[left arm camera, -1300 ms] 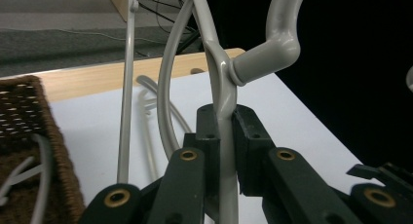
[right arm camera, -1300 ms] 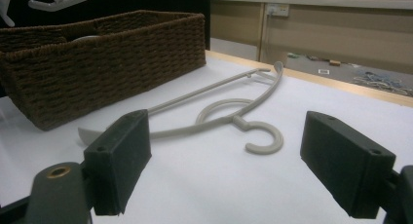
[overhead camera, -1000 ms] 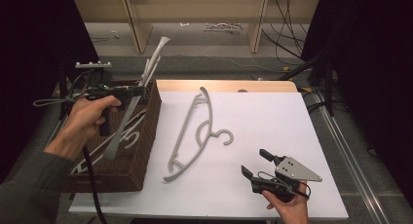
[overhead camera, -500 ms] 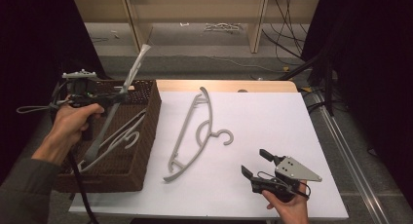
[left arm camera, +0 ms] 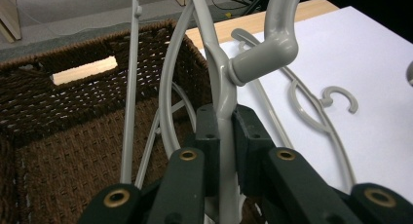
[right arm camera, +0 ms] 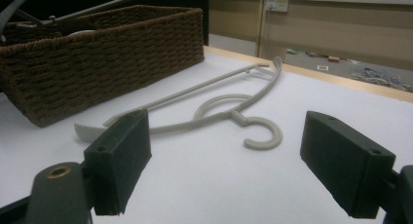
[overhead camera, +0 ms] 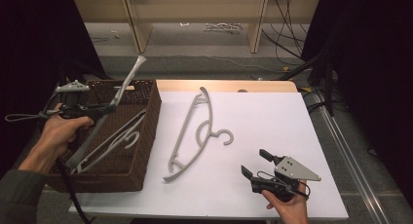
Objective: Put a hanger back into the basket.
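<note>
Holding a grey hanger [overhead camera: 104, 118] by its neck, the left gripper [overhead camera: 104, 109] hangs over the wicker basket [overhead camera: 146, 131] at the left end of the tabletop [overhead camera: 272, 121]. In the left gripper view the jaws are clenched on the stem just under the hook, and the hanger tilts steeply, one end down in the basket and the other poking up past the far rim. It looks like the step of either lifting this hanger out or setting it in; which way cannot be told from one look.

Another hanger [overhead camera: 117, 139] lies in the basket alongside the held one; whether more lie beneath it cannot be told. A third hanger [overhead camera: 195, 134] lies flat on the white tabletop, just beside the basket, hook pointing right.

The right gripper [overhead camera: 255, 165] waits near the front edge, its jaws released and empty, aimed at the flat hanger.

Next, the left hand likely has to keep the long arms from snagging on the weave and on the hanger alongside.
</note>
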`<state>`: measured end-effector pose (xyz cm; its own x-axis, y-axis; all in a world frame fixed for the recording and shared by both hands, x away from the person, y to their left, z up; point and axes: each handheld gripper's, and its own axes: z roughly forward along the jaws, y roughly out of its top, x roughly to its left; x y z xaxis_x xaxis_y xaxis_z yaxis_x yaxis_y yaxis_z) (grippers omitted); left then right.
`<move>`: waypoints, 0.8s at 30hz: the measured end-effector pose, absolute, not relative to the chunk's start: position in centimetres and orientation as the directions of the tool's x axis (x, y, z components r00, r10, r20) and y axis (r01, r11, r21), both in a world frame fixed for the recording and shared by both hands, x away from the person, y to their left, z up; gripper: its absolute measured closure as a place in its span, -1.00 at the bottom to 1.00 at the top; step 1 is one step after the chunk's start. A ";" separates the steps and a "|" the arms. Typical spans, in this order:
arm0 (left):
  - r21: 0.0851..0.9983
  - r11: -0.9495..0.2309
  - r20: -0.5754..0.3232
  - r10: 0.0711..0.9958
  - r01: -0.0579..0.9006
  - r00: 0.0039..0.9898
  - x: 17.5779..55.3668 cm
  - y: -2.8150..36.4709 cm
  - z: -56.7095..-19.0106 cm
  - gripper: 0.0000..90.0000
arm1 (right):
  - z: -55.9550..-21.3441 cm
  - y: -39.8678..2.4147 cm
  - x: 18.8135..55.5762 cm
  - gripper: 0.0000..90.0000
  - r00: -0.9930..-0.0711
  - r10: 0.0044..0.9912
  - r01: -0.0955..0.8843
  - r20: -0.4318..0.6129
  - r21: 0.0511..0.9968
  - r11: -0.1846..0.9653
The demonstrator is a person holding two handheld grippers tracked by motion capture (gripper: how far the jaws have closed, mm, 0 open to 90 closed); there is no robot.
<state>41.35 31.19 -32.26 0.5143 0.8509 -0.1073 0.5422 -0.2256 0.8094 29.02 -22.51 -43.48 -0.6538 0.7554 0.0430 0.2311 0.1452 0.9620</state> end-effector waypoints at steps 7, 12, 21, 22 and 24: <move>0.799 -0.274 -0.081 0.832 0.534 0.548 40.6 32.3 -33.5 0.82 | -43.5 -22.6 29.0 -0.56 -0.650 0.759 0.239 0.036 0.958 0.159; 0.786 -0.303 -0.065 0.826 0.539 0.560 39.9 32.9 -34.5 0.82 | -43.6 -22.4 29.2 -0.56 -0.655 0.754 0.223 0.046 0.966 0.135; 0.726 -0.394 -0.027 0.803 0.564 0.596 39.5 33.4 -36.5 0.82 | -43.6 -22.5 29.1 -0.56 -0.653 0.756 0.235 0.043 0.961 0.148; 0.717 -0.406 -0.019 0.801 0.566 0.599 39.5 33.3 -36.7 0.82 | -43.6 -22.4 29.1 -0.56 -0.653 0.756 0.234 0.043 0.961 0.148; 0.695 -0.428 -0.017 0.794 0.578 0.608 39.6 33.2 -37.0 0.81 | -43.6 -22.4 29.1 -0.56 -0.655 0.755 0.235 0.040 0.960 0.153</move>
